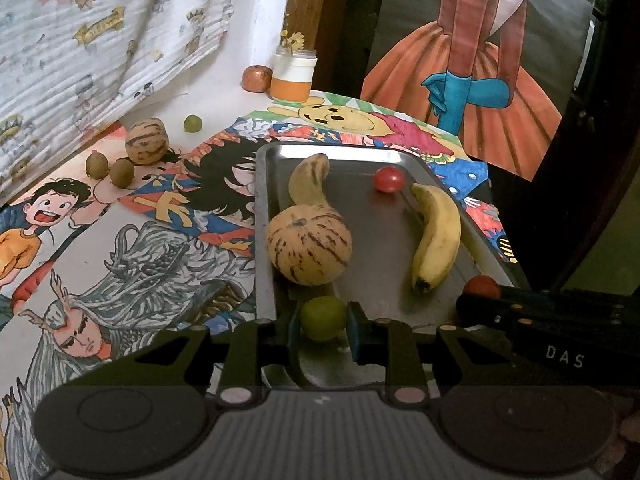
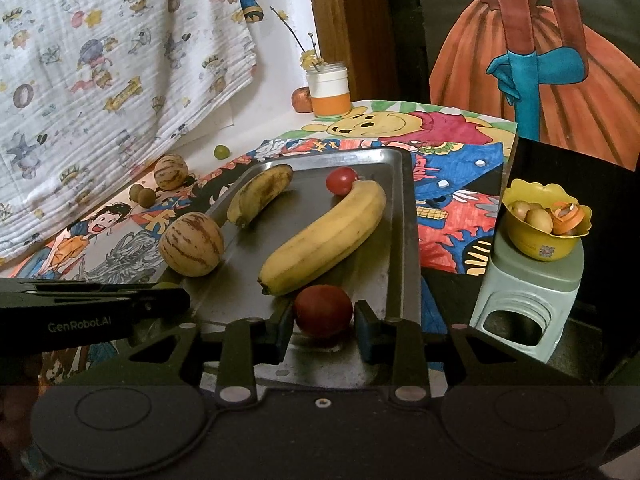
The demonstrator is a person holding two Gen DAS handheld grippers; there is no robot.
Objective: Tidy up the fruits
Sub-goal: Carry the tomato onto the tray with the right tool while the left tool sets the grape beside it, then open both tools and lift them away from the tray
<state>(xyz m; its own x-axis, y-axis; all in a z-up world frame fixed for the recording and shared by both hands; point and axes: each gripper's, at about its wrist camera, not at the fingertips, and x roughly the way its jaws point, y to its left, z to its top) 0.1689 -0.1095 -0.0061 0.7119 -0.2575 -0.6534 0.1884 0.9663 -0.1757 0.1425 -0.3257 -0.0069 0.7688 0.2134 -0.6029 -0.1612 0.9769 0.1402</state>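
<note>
A metal tray [image 1: 264, 216] [image 2: 408, 240] holds a striped melon [image 1: 309, 245] [image 2: 192, 245], a spotted banana [image 1: 308, 180] [image 2: 260, 194], a yellow banana [image 1: 438, 236] [image 2: 326, 238] and a small red tomato [image 1: 389, 179] [image 2: 341, 181]. My left gripper [image 1: 324, 330] [image 2: 176, 298] is shut on a round green fruit [image 1: 323, 318] over the tray's near left corner. My right gripper [image 2: 323, 330] [image 1: 476, 304] stands open at the tray's near right. A larger red tomato [image 2: 323, 311] [image 1: 482, 286] sits on the tray between its pads, with a thin gap on the right side.
Off the tray at far left lie a second striped melon [image 1: 146, 141], two kiwis [image 1: 110, 169] and a green fruit [image 1: 193, 123]. A jar [image 1: 293, 76] and an orange fruit [image 1: 257, 78] stand at the back. A yellow bowl [image 2: 540, 240] of fruit sits on a stool [image 2: 532, 304] at the right.
</note>
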